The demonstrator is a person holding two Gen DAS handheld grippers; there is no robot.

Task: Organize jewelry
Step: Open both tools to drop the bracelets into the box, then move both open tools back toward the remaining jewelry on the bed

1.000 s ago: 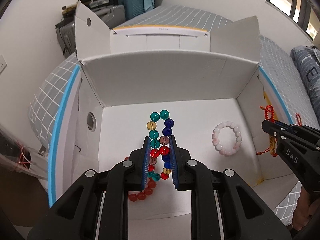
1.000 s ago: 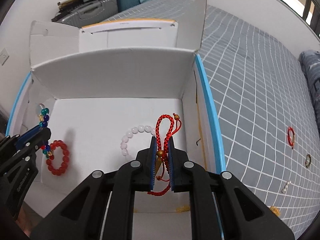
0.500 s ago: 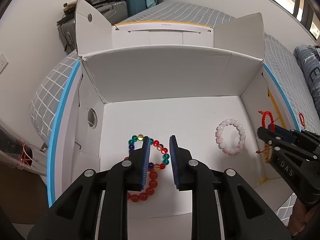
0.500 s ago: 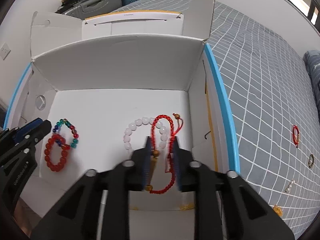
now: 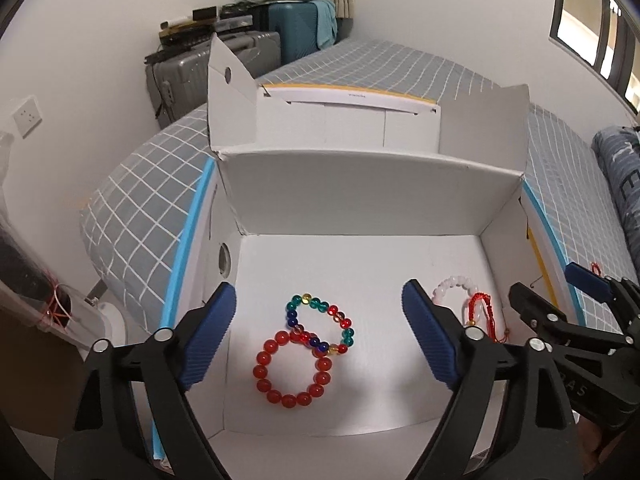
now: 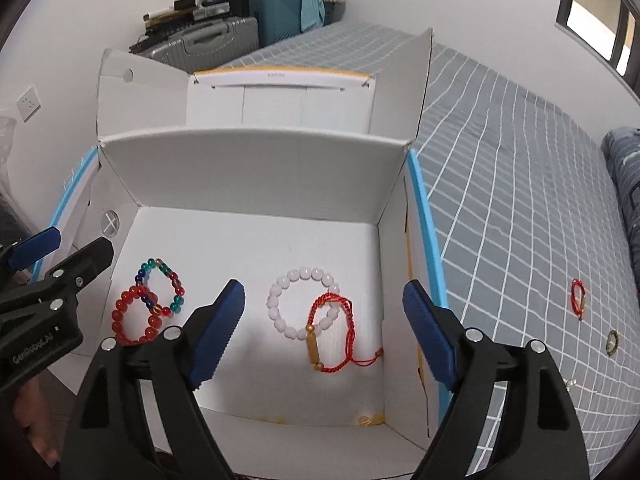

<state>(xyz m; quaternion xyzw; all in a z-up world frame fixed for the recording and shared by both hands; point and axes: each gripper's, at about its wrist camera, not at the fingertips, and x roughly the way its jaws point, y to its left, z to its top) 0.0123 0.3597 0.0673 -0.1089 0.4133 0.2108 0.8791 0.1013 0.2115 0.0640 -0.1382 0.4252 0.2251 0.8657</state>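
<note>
An open white cardboard box (image 5: pixel 360 208) (image 6: pixel 256 176) sits on a grey checked bed. On its floor lie a red bead bracelet (image 5: pixel 293 369) (image 6: pixel 136 318), a multicolour bead bracelet (image 5: pixel 320 325) (image 6: pixel 160 286) overlapping it, a pale pink bead bracelet (image 6: pixel 302 302) (image 5: pixel 454 285) and a red cord bracelet with a gold bar (image 6: pixel 334 334) (image 5: pixel 482 316) across the pink one. My left gripper (image 5: pixel 316 336) is open and empty above the two bead bracelets. My right gripper (image 6: pixel 324 330) is open and empty above the pink and cord bracelets.
More jewelry lies on the bed right of the box: a red cord bracelet (image 6: pixel 579 297), a dark ring (image 6: pixel 612 342) and a small pale piece (image 6: pixel 571 382). Suitcases (image 5: pixel 208 68) stand by the far wall. The box flaps (image 5: pixel 484 120) stand upright.
Both grippers opened wide and pulled back. The left one let the multicolour bracelet drop beside the red beads; the right one let the red cord bracelet drop onto the pink beads.
</note>
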